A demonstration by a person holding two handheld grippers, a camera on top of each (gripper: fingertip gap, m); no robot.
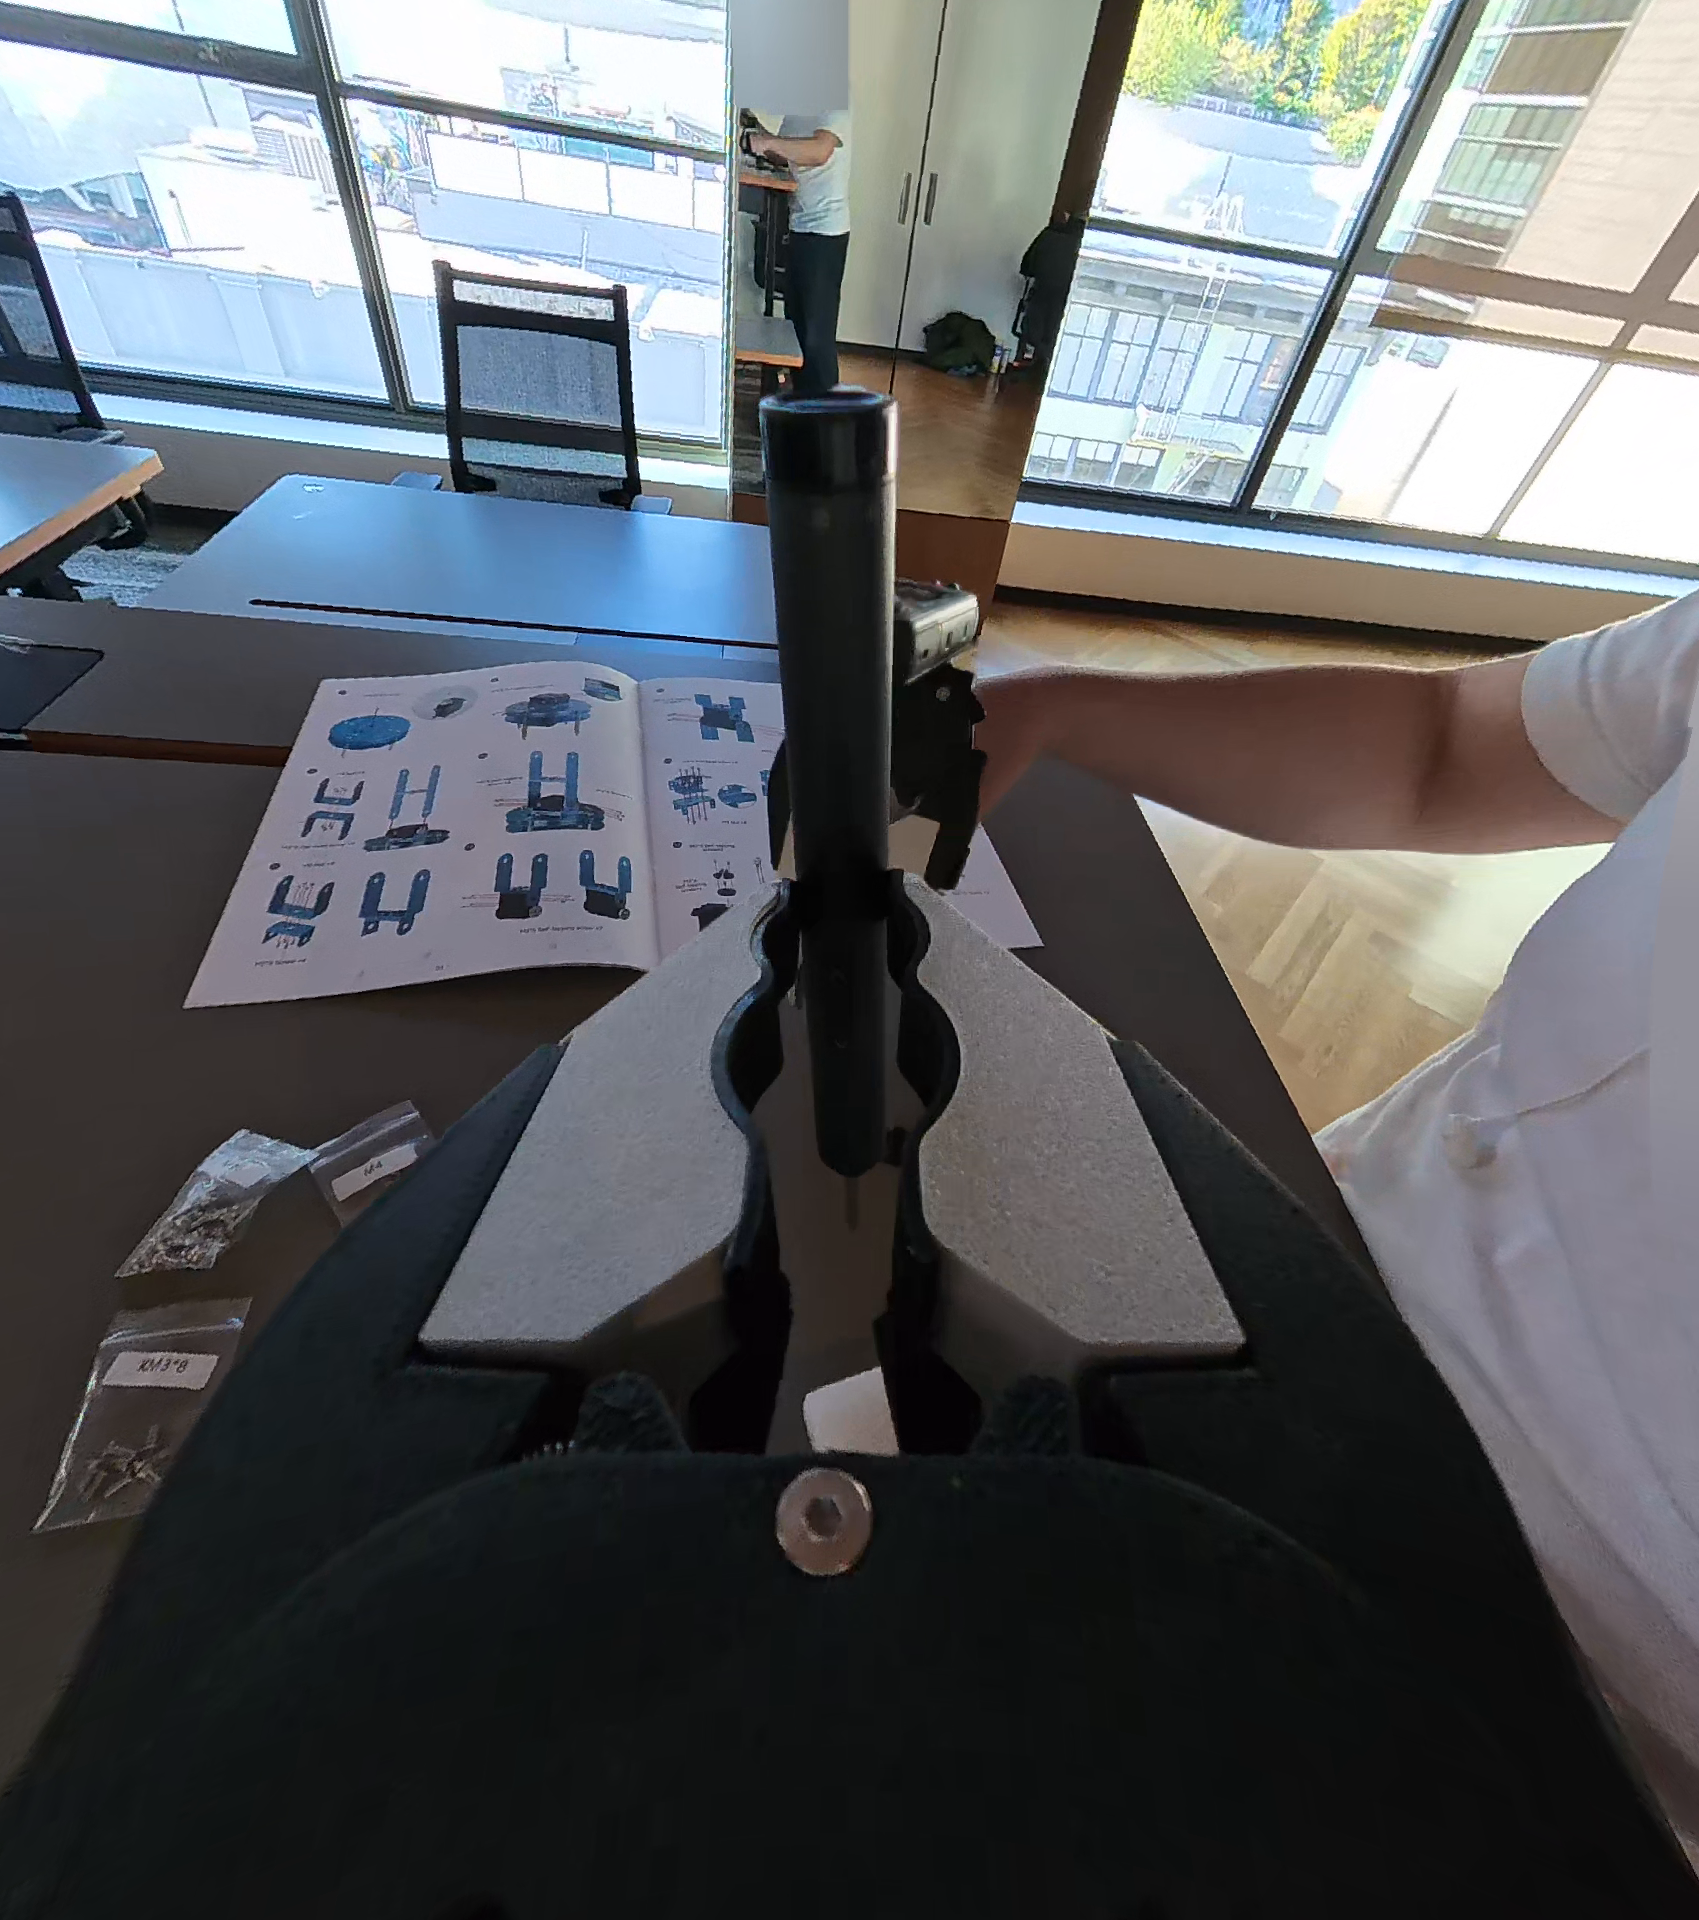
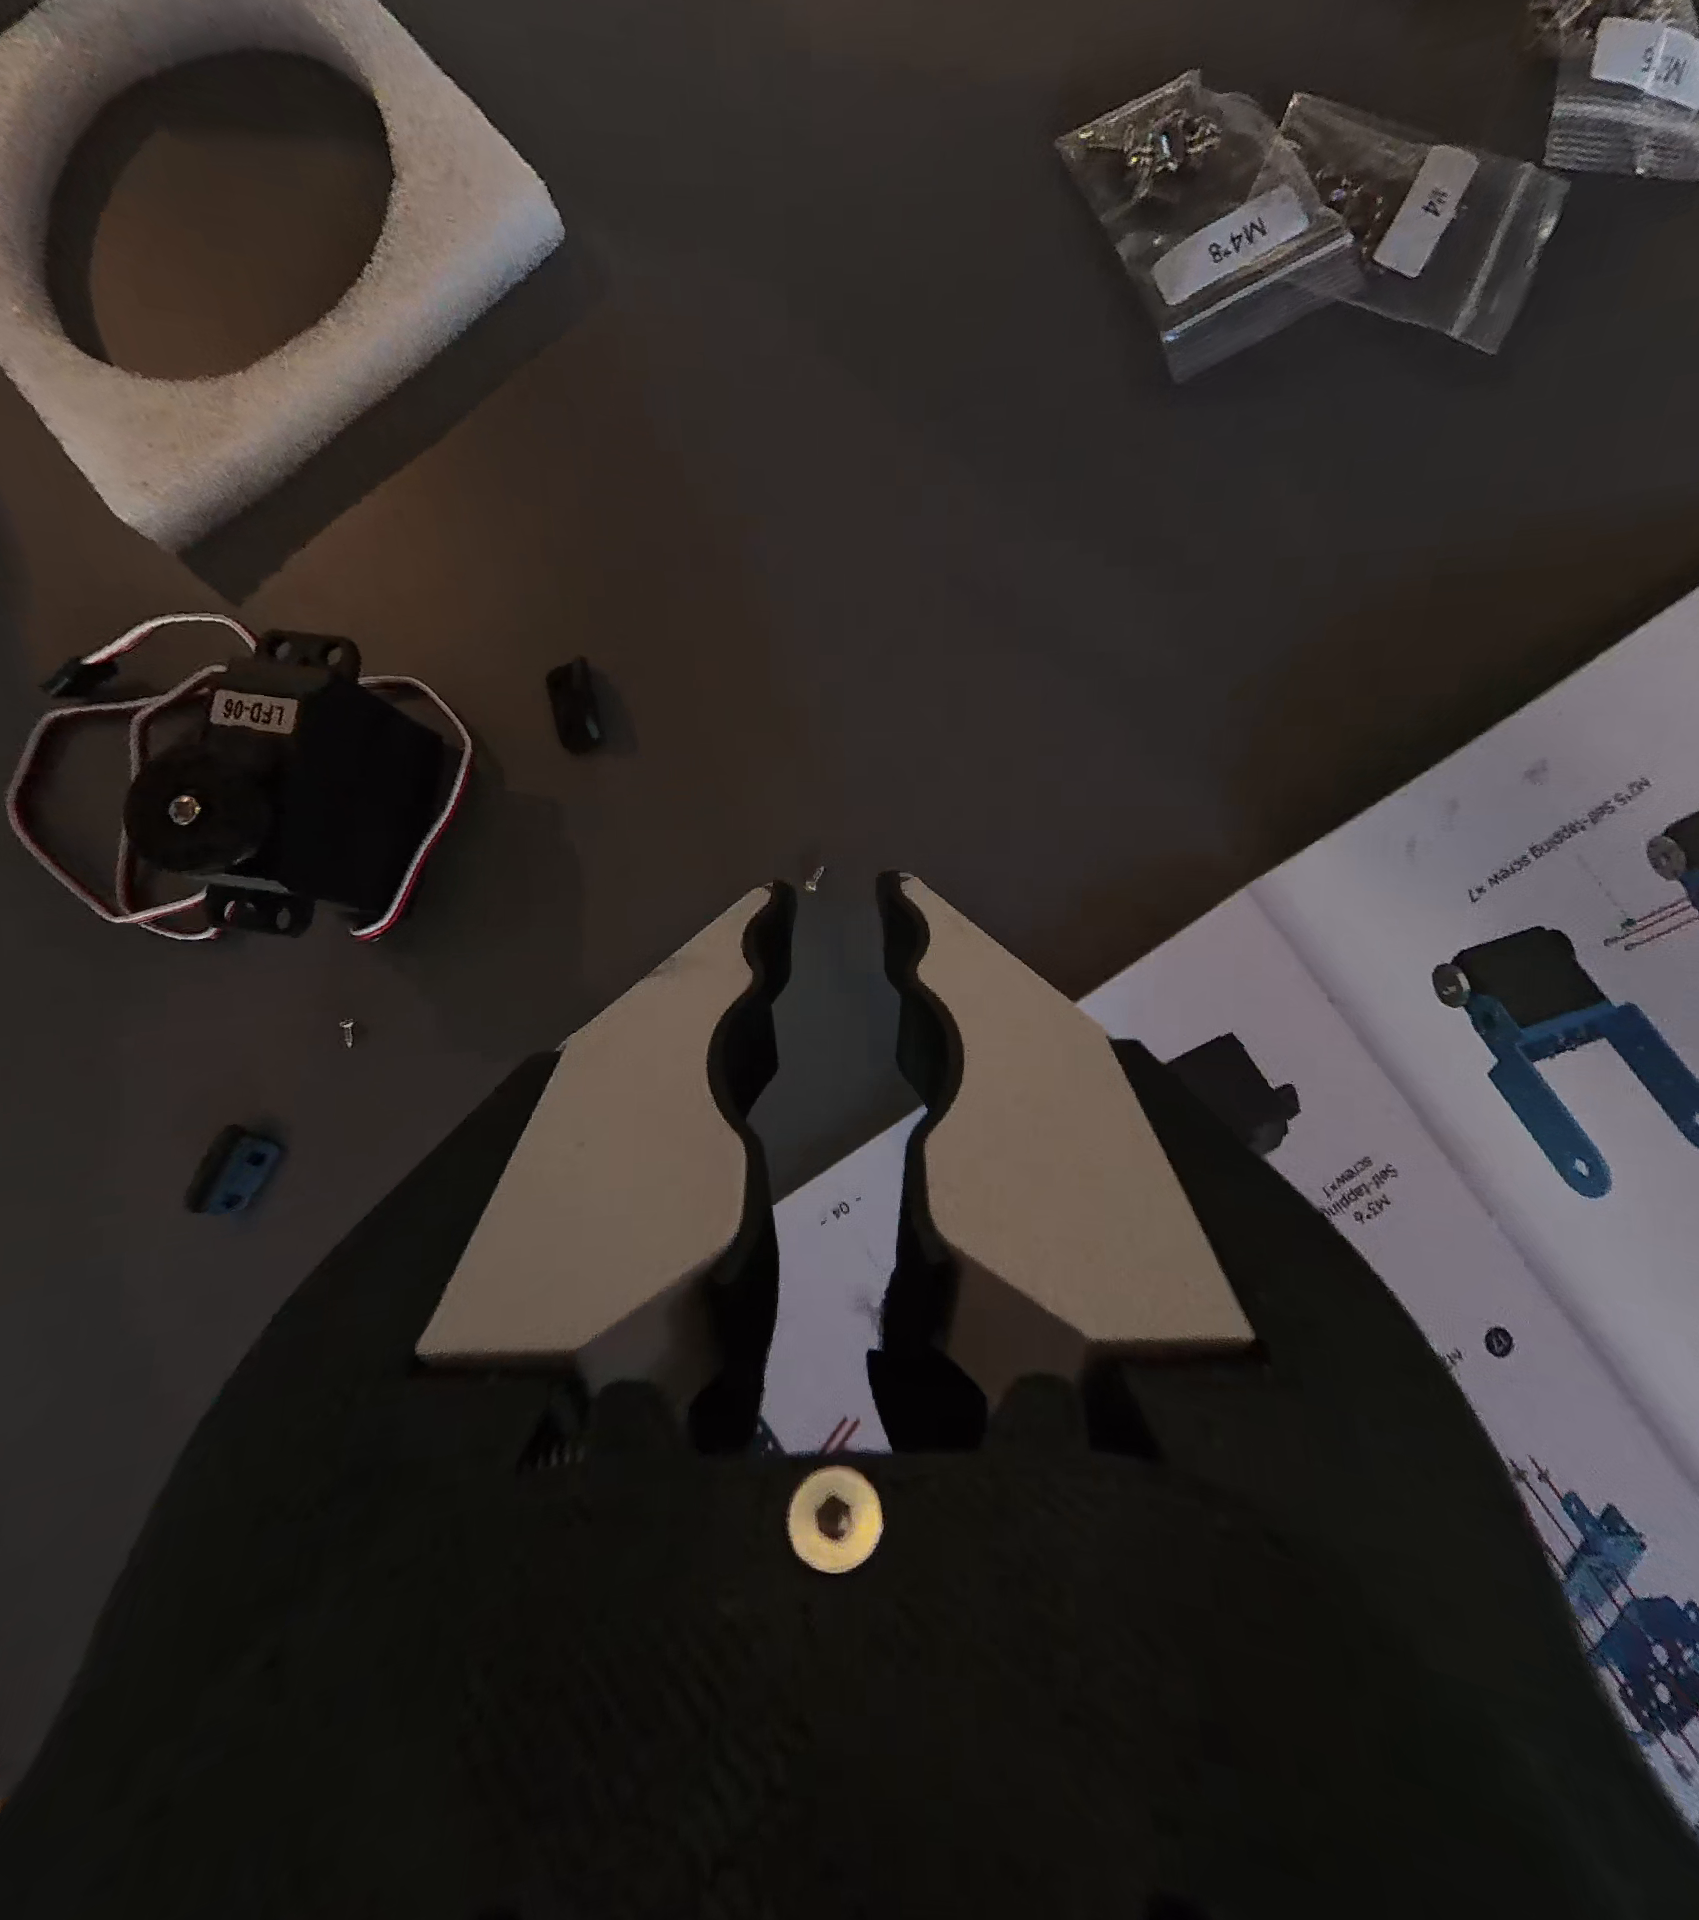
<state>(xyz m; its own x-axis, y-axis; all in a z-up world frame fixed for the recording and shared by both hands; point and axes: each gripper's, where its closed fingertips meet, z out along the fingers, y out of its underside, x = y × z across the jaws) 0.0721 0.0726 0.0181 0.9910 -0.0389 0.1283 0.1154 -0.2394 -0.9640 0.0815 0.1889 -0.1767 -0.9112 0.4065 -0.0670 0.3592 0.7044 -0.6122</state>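
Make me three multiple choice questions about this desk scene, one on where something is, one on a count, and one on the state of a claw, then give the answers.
1. Where does the servo motor lie relative to the white foam block with a round hole in the right wrist view?
A. Inside the hole
B. Below it on the dark table
C. On the open instruction booklet

2. How many labelled screw bags show at the top right of the right wrist view?
A. One
B. Three
C. Six

3. What is the left claw doing?
A. Gripping a black screwdriver
B. Open and empty
C. Gripping a bag

Answers: 1 B, the servo sits on the table nearer the camera than the foam. 2 B, three bags lie together. 3 A, the screwdriver stands upright between the closed fingers, while the right claw is open.
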